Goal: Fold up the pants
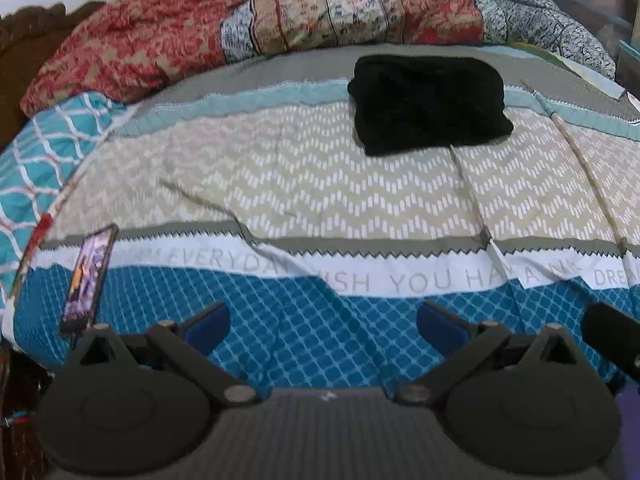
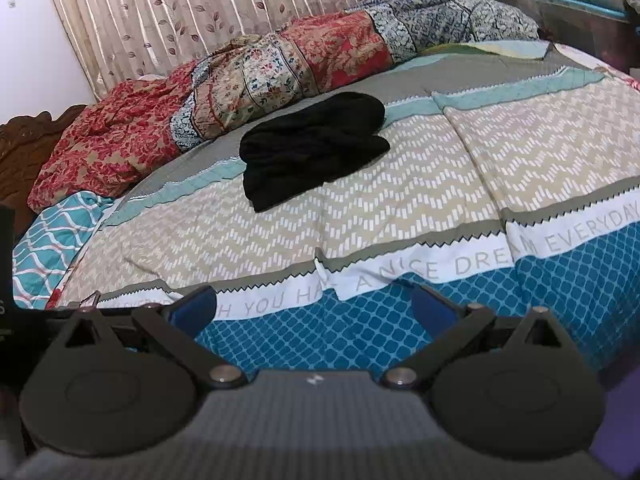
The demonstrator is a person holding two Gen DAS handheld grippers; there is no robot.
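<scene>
Black folded pants (image 1: pixel 428 104) show no visible seams or waistband; bedspread (image 1: pixel 320 184) lettering is partly lost in creases; phone (image 1: pixel 89 280) screen too blurred to read

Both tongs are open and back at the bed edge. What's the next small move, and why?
Probably none beyond easing both away. The black pants already lie as a compact bundle on the bedspread, apart from the open left tongs and right tongs, which hold nothing. Fold looks done.
</scene>
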